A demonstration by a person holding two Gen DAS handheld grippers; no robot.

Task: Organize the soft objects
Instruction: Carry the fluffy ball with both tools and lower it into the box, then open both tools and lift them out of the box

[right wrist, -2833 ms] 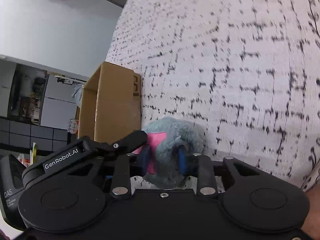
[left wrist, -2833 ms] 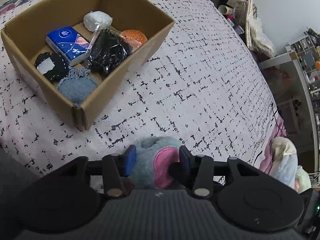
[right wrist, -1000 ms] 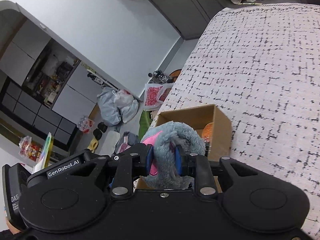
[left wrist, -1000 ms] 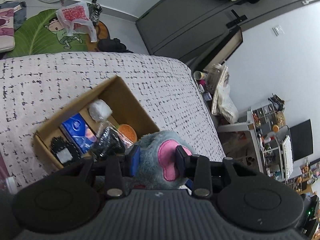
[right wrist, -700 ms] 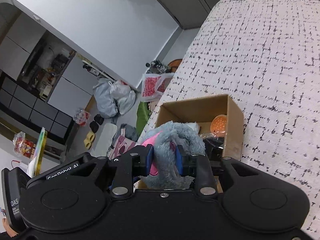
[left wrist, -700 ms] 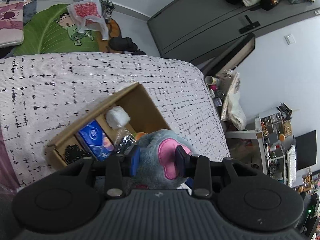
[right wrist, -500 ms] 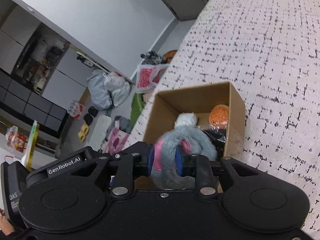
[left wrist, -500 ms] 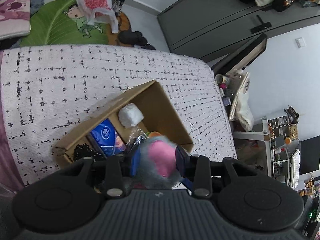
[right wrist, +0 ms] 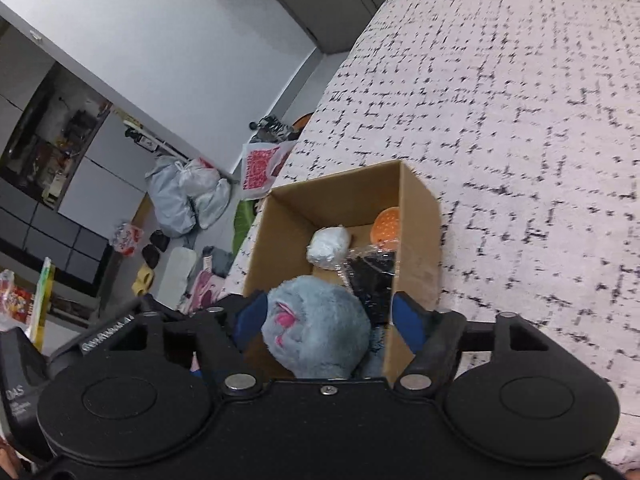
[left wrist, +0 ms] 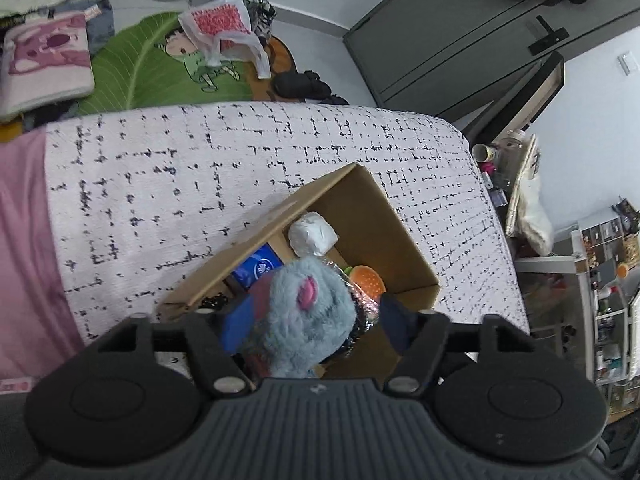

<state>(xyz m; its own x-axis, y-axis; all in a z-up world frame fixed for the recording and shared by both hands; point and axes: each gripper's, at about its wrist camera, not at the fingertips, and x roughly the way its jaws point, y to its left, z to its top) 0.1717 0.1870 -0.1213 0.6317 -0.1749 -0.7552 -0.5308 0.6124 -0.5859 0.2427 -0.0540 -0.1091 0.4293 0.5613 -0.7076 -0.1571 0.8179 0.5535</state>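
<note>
Both hand-held grippers sit high above a cardboard box [left wrist: 404,240] on the bed [left wrist: 160,184], which wears a white cover with black dashes.

Left hand-held gripper [left wrist: 312,328]: jaws spread wide, blue pads clear of the toy on both sides. Right hand-held gripper [right wrist: 324,326]: the same, jaws wide, nothing clamped. Neither one grips anything.

The grey plush toy [left wrist: 308,312], fluffy with a pink patch, sits between the open pads in both wrist views, over the near end of the box. It looks released and on its way down, or just landing on the contents. I cannot tell whether it has settled.

Already in the box:
- a white wad [left wrist: 312,234] at the far end
- an orange round burger-like squishy [left wrist: 366,280] by the right wall
- a black item in clear crinkly wrap [right wrist: 370,276], mid-box
- a blue tissue pack [left wrist: 258,266] by the left wall
- a dark item under the left pad, too hidden to name

Progress, judged from this: several soft things are boxed, and the plush is the piece being dropped in now. The visible bed cover around the box carries no other loose soft things, so the sort looks close to done. What is left: confirm the plush lies inside the walls rather than perched on the heap, and check parts of the bed out of view.
</note>
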